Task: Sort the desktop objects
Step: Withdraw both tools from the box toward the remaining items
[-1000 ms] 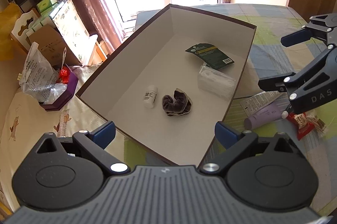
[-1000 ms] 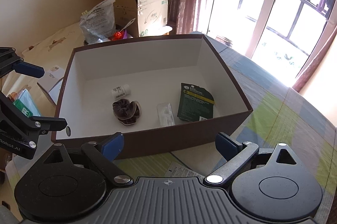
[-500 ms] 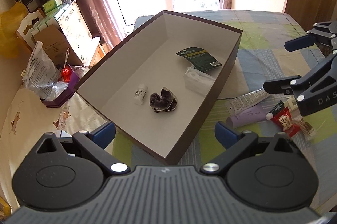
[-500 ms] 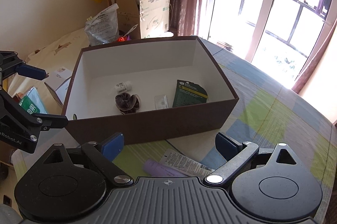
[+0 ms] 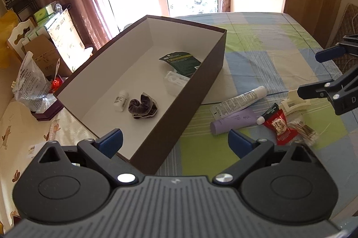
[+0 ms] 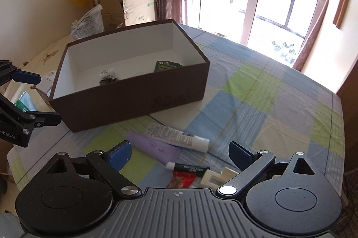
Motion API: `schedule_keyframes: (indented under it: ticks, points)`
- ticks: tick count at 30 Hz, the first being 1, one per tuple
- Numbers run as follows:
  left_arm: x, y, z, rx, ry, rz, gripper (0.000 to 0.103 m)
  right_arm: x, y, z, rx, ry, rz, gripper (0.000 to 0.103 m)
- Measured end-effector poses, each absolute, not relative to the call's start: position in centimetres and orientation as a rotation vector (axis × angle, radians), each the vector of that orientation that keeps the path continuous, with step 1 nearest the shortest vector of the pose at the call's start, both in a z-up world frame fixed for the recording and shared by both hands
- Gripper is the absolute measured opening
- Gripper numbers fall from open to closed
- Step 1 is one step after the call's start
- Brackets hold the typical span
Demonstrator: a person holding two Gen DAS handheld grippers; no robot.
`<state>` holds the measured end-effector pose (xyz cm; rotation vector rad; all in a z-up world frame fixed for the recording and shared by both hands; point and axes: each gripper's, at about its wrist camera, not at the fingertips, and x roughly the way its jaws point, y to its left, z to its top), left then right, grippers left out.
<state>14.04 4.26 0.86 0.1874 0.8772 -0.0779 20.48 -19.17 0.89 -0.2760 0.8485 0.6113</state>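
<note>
- Your unsorted items lie in a loose cluster on the checked desk (image 6: 257,90), just beside the brown box's long wall: a white tube (image 5: 239,100) lying partly over a lilac tube (image 5: 235,121), a slim black stick with a white cap (image 6: 189,168), a red sachet (image 5: 278,126), a cream hair claw (image 5: 295,101) and a clear packet of brown sticks (image 5: 302,127).
- The brown box (image 5: 192,101) is open-topped with a white lining.
- Inside it you have a small white bottle (image 5: 120,100) on its side, touching or just beside a dark velvet scrunchie (image 5: 143,106), and further along a clear plastic packet (image 5: 175,81) partly under a dark green pouch (image 5: 181,61).
- Your left hand-held gripper (image 5: 175,142) hovers over the box's near corner, fingers wide apart and empty.
- Your right hand-held gripper (image 6: 180,154) hangs above the cluster, fingers also spread, holding nothing.
</note>
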Motion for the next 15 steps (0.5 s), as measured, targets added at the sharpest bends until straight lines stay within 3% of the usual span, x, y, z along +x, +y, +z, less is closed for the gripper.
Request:
schedule_keyframes:
  ticks: [15]
  points:
    - [14.4,-0.2,-2.4,0.263,0.891,-0.267,0.098,16.3,-26.9,-4.2,-0.109,1.005,0.413,0.098]
